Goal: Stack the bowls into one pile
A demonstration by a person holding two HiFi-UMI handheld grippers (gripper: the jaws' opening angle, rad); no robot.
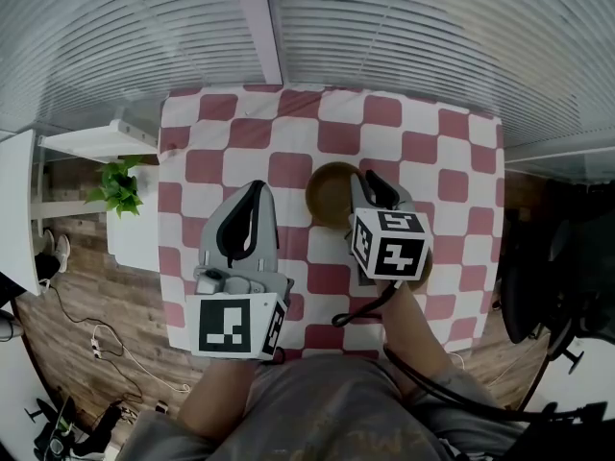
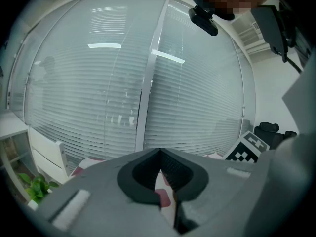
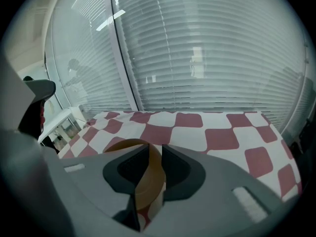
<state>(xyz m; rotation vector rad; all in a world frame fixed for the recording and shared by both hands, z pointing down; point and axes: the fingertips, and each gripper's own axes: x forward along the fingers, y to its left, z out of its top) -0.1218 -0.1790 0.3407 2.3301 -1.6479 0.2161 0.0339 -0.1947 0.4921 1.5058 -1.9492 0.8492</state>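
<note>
The bowl is brown and round, so it has no long side. Its mouth points up toward the head camera, and it is over the middle of the checked tabletop, a little to the far side. I cannot tell if its bottom touches the cloth or is just above it.

The right gripper comes to the bowl from the person's side. Its jaws are closed on the bowl's right rim, one jaw inside the bowl and one outside. In the right gripper view the brown wall of the bowl stands between the two jaws of the right gripper, and the rim curves away to the left over the red and white squares of the tabletop.

The left gripper is to the left of the bowl, apart from it and pointing away from the person. In the left gripper view the jaws of the left gripper meet at their tips, with nothing between them.

A thin brown edge shows beside the right gripper's marker cube; too little is visible to say what it is.
</note>
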